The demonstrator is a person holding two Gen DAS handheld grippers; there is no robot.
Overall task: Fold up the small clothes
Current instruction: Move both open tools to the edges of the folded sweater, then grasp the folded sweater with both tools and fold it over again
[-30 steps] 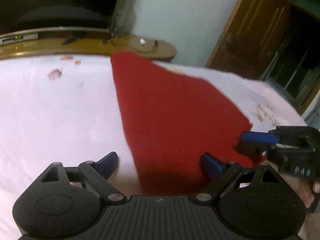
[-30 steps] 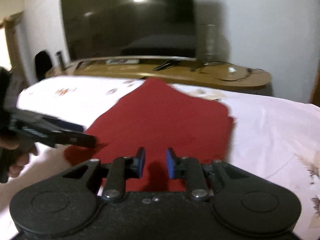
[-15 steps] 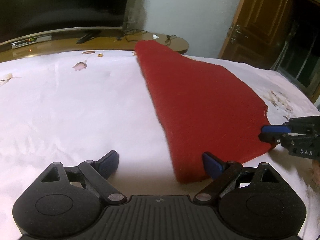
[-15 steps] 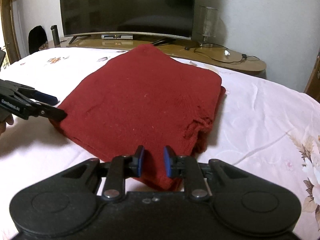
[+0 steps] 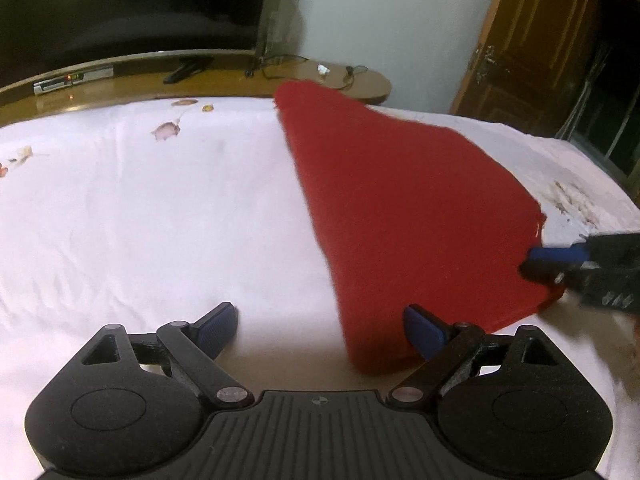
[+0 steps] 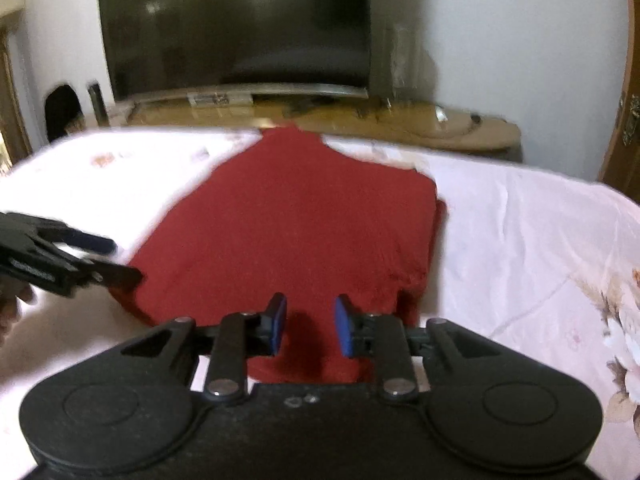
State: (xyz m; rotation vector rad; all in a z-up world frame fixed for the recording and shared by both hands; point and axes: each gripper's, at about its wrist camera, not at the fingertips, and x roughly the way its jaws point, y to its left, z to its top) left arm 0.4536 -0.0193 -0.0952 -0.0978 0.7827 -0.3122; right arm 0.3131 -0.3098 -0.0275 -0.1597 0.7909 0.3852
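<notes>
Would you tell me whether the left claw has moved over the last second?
Yes. The left claw has shifted leftwards: in its own view the flower print now sits further right than a second ago.

We see the folded garment (image 6: 292, 236) lying flat on the bedsheet (image 6: 520, 240), its far corner reaching the bed's far edge. Behind the bed runs a long cabinet (image 6: 460, 128), and on it stands the television (image 6: 236, 28), against the wall. A door (image 5: 532, 40) stands to the right of the cabinet. Our left gripper (image 5: 320, 326) sits at the garment's near left corner, and our right gripper (image 6: 310, 330) over its near right edge, with the garment between them.
</notes>
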